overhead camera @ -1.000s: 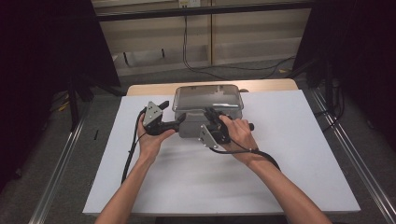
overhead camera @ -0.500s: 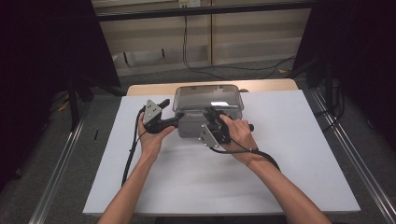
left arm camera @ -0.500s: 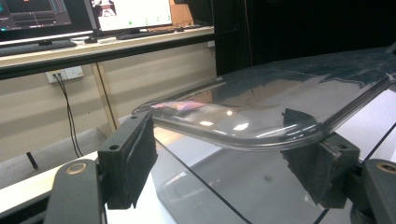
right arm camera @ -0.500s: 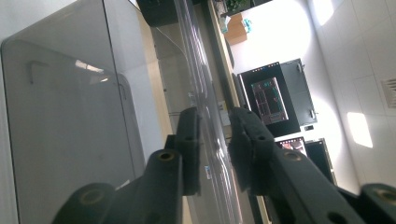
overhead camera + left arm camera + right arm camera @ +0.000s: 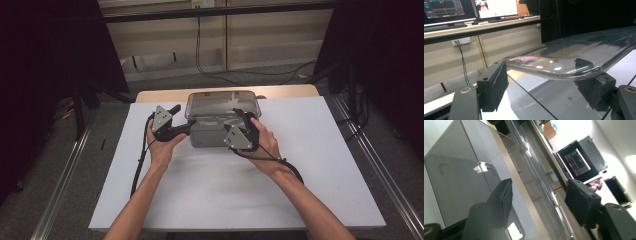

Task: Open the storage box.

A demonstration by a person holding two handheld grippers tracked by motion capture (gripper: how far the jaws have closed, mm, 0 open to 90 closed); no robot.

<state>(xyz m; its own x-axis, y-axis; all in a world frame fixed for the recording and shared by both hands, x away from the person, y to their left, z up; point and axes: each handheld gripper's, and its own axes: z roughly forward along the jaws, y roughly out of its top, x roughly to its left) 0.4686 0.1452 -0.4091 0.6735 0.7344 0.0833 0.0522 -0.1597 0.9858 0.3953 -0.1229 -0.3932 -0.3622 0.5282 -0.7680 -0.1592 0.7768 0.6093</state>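
A smoky clear plastic box (image 5: 215,137) with a clear lid (image 5: 222,104) stands at the far middle of the white sheet. My left gripper (image 5: 182,119) is at the box's left end. The lid's corner (image 5: 574,55) lies between its pads; the left pad (image 5: 495,85) touches the rim and the jaws have closed a little onto it. My right gripper (image 5: 241,116) is at the box's front right. Its jaws have just been opening. The lid's rim (image 5: 534,175) runs between its pads (image 5: 580,202), which stand off it.
The white sheet (image 5: 210,190) covers a wooden table (image 5: 160,95). Metal rails (image 5: 65,175) run along both sides on the floor, and cables (image 5: 210,60) lie beyond the table. Monitors (image 5: 449,10) sit on a shelf farther back. Black cables trail from both grippers.
My right gripper has edged a little to the right along the box's front. The left hand and the box have stayed where they were.
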